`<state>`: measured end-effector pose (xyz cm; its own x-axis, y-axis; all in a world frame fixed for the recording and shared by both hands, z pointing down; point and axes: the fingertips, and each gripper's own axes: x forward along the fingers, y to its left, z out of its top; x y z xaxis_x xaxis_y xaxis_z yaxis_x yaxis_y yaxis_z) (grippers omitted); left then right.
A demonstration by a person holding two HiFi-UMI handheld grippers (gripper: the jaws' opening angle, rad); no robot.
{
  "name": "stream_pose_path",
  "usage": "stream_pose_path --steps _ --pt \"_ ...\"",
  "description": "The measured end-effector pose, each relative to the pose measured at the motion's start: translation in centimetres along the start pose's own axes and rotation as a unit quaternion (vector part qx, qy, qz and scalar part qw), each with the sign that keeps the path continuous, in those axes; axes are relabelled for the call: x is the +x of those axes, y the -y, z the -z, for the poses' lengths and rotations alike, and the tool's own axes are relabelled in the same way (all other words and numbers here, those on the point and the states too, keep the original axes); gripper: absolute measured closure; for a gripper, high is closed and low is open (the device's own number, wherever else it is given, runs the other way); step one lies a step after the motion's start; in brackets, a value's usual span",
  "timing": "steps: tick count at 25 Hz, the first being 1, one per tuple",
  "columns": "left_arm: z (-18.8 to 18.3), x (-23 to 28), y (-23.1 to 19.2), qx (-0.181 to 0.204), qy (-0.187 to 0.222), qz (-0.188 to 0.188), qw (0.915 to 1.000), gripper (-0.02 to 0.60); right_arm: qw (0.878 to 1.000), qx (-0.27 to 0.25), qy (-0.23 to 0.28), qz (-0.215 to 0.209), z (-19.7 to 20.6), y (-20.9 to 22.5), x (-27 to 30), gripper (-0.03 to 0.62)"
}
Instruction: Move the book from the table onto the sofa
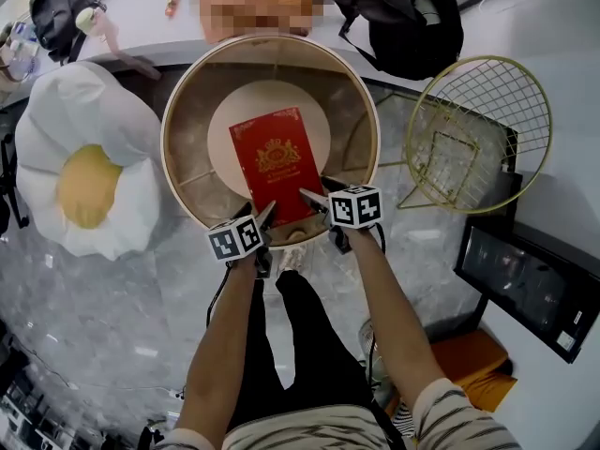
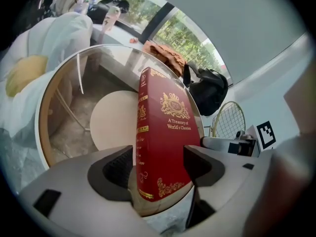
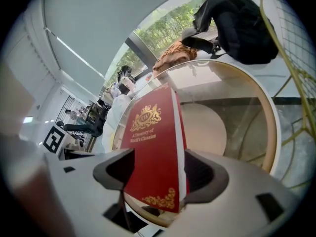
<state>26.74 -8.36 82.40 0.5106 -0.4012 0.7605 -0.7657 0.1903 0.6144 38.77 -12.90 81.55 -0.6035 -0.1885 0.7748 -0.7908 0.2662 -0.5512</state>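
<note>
A red hardback book (image 1: pixel 277 165) with gold print lies flat on the round glass table (image 1: pixel 178 101), its near edge towards me. My left gripper (image 1: pixel 265 219) is at the book's near left corner and my right gripper (image 1: pixel 315 198) at its near right corner. In the left gripper view the book (image 2: pixel 165 132) runs between the wide jaws of the left gripper (image 2: pixel 155 169), with a gap on the spine side. In the right gripper view the book (image 3: pixel 153 142) likewise sits between the spread jaws of the right gripper (image 3: pixel 158 174). Both stand open. A white flower-shaped sofa (image 1: pixel 84 172) with a yellow centre stands left of the table.
A gold wire side table (image 1: pixel 478 134) stands just right of the glass table. A black backpack (image 1: pixel 412 17) lies on the ledge behind, with another bag (image 1: pixel 61 7) at far left. A dark screen (image 1: pixel 525 284) is at the right. The person's legs are below the table's near rim.
</note>
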Motion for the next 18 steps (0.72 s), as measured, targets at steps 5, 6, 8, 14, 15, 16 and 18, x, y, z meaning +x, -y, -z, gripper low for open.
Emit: stream_pose_path --steps 5,6,8,14,15,16,18 --pt "0.2 1.1 -0.2 -0.008 -0.021 0.012 0.9997 0.276 1.000 0.009 -0.017 -0.016 0.4 0.1 1.1 0.281" --pt "0.3 1.3 -0.3 -0.012 -0.025 0.013 0.9995 0.276 1.000 0.013 -0.019 -0.018 0.5 0.1 1.3 0.278" --pt "0.7 1.8 -0.4 -0.020 -0.034 0.018 0.9991 0.275 0.999 0.020 -0.021 -0.023 0.6 0.4 1.6 0.276" --pt "1.2 2.3 -0.7 -0.023 -0.047 0.026 0.9983 0.272 0.999 0.024 -0.039 -0.024 1.4 1.1 2.2 0.275" --pt "1.2 2.3 -0.7 -0.024 -0.048 0.027 0.9982 0.270 0.999 0.024 -0.040 -0.024 1.4 1.2 2.3 0.275" --pt "1.2 2.5 -0.7 -0.025 -0.049 0.029 0.9981 0.270 0.999 0.023 -0.042 -0.023 1.3 1.2 2.5 0.275" --pt "1.2 2.7 -0.7 -0.027 -0.052 0.033 0.9978 0.270 0.998 0.024 -0.045 -0.027 1.4 1.2 2.7 0.273"
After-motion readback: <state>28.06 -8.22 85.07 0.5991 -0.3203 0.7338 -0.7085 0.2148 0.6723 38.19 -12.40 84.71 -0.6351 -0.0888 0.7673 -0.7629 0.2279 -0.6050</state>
